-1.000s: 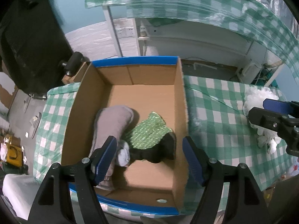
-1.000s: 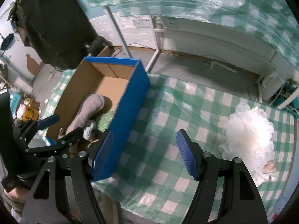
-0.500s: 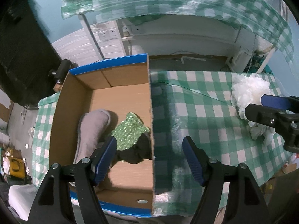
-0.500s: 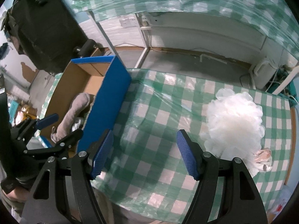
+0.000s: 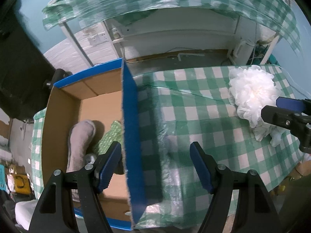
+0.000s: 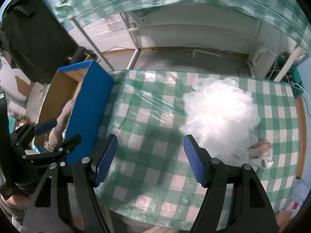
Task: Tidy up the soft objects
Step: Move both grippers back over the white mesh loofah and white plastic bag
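The fluffy white mesh bath pouf (image 6: pixel 219 112) lies on the green-and-white checked, plastic-covered table (image 6: pixel 155 136), toward its right and far side, well apart from the blue-sided cardboard box (image 5: pixel 132 136) at the left. Just beside the pouf, on its near right, sits a small crumpled whitish item (image 6: pixel 261 153), too blurred to identify.

The right gripper (image 6: pixel 150 159) hovers over bare cloth just left of the pouf, its jaws wide apart and empty. The left gripper (image 5: pixel 155 167) is likewise spread and empty, straddling the box's right wall; inside the box lie a grey plush slipper (image 5: pixel 81 136) and a green dotted cloth (image 5: pixel 110 136).

The pouf looks very light, airy and springy, likely to compress greatly under the pads. A deep bite into its dense middle would probably hold better than pinching loose outer ruffles, which may stretch or slip free.
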